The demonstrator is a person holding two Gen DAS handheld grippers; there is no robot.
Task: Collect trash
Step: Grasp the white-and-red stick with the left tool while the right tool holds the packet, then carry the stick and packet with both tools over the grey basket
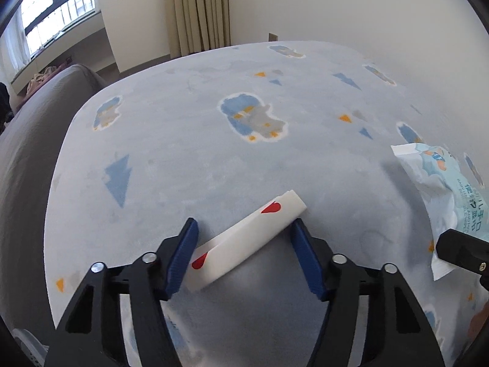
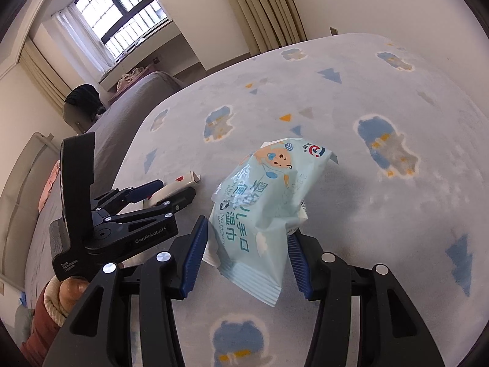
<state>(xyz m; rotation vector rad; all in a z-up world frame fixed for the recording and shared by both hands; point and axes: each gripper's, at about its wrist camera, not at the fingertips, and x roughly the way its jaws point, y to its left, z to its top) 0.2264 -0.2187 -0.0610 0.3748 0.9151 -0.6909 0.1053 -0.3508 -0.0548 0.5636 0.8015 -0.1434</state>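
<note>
A flattened white paper tube with red hearts (image 1: 253, 235) lies slantwise on the pale blue patterned blanket (image 1: 198, 159). My left gripper (image 1: 244, 223) is shut on it, with a blue pad against each end. The right wrist view shows the same tube (image 2: 180, 182) between the fingers of the left gripper (image 2: 177, 188). A light blue wet-wipes pack (image 2: 259, 214) with a cartoon baby printed on it is crumpled. My right gripper (image 2: 247, 227) is shut on its lower part. That pack (image 1: 443, 189) shows at the right edge of the left wrist view.
A grey cover (image 1: 27, 153) borders the blanket on the left. Beyond the blanket's far edge are beige curtains (image 1: 198, 9), a white wall and a window (image 2: 119, 9). A hand (image 2: 70, 287) in a dark red sleeve holds the left gripper.
</note>
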